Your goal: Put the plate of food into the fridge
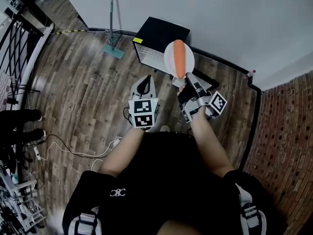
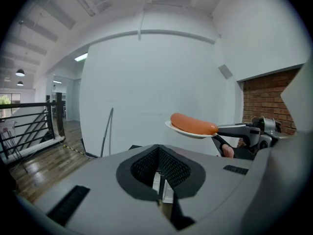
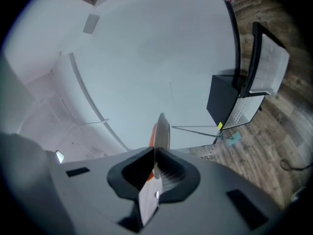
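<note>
My right gripper (image 1: 185,80) is shut on the rim of a white plate (image 1: 171,57) that carries an orange sausage (image 1: 179,58). In the right gripper view the plate (image 3: 163,127) shows edge-on between the jaws, which close on it. The left gripper view shows the plate (image 2: 188,130) and sausage (image 2: 193,123) held level, up and to the right. My left gripper (image 1: 143,86) hangs beside it, shut and empty. A small black fridge (image 1: 161,33) stands on the floor ahead against the white wall, its door (image 1: 149,55) swung open with the white inside showing.
A mop with a teal head (image 1: 116,53) leans at the wall left of the fridge. Cables (image 1: 73,151) run over the wooden floor at the left. A black railing (image 1: 19,43) is at far left, a brick wall (image 1: 288,131) at the right.
</note>
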Demonstrator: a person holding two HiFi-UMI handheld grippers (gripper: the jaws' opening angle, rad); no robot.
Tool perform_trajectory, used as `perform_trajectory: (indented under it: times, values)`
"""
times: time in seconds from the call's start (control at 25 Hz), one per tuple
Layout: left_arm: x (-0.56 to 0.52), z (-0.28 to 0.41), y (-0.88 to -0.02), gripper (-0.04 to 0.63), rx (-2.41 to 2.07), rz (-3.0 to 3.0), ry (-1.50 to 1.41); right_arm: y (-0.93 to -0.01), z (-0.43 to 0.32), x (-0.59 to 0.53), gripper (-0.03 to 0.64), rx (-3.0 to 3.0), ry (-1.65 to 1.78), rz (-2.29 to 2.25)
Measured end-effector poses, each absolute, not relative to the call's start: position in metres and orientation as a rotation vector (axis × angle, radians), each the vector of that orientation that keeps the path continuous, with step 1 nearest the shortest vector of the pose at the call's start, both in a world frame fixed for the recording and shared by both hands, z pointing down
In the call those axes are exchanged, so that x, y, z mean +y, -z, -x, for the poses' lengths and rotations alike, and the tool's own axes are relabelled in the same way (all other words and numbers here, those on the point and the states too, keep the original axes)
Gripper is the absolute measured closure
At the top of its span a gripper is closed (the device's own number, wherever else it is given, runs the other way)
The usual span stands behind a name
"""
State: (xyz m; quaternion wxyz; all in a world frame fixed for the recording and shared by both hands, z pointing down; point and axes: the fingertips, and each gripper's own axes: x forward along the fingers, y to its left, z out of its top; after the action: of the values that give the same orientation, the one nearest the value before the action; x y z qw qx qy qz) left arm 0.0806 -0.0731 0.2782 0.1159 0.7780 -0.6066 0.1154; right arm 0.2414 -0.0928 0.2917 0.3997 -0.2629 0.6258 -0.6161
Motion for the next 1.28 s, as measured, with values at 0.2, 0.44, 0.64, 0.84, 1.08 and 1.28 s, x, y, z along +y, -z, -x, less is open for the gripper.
perform_trajectory:
  times: [0.2, 0.44, 0.64, 0.84, 1.08, 1.28]
  values:
    - [-0.091, -0.079, -0.287, 0.597, -1.811, -2.267, -0.382, -0.296, -0.238, -0.116, 0.584, 1.594, 1.58, 0.623]
    - [-0.114, -0.068, -0.281, 0.597, -1.854, -2.239, -0.368, -0.295, -0.228, -0.145, 0.584, 1.608, 1.603, 0.604]
    - [-0.131, -0.062, -0.288, 0.597, -1.834, -2.246, -0.362, -0.299, -0.216, -0.161, 0.584, 1.637, 1.599, 0.617]
    - [-0.163, -0.045, -0.294, 0.597, -1.785, -2.273, -0.349, -0.301, -0.198, -0.185, 0.584, 1.633, 1.585, 0.654]
    - [-0.215, -0.015, -0.302, 0.597, -1.683, -2.339, -0.355, -0.303, -0.168, -0.222, 0.584, 1.608, 1.53, 0.709]
    - [-0.26, 0.022, -0.302, 0.597, -1.604, -2.387, -0.372, -0.307, -0.138, -0.246, 0.584, 1.55, 1.481, 0.758]
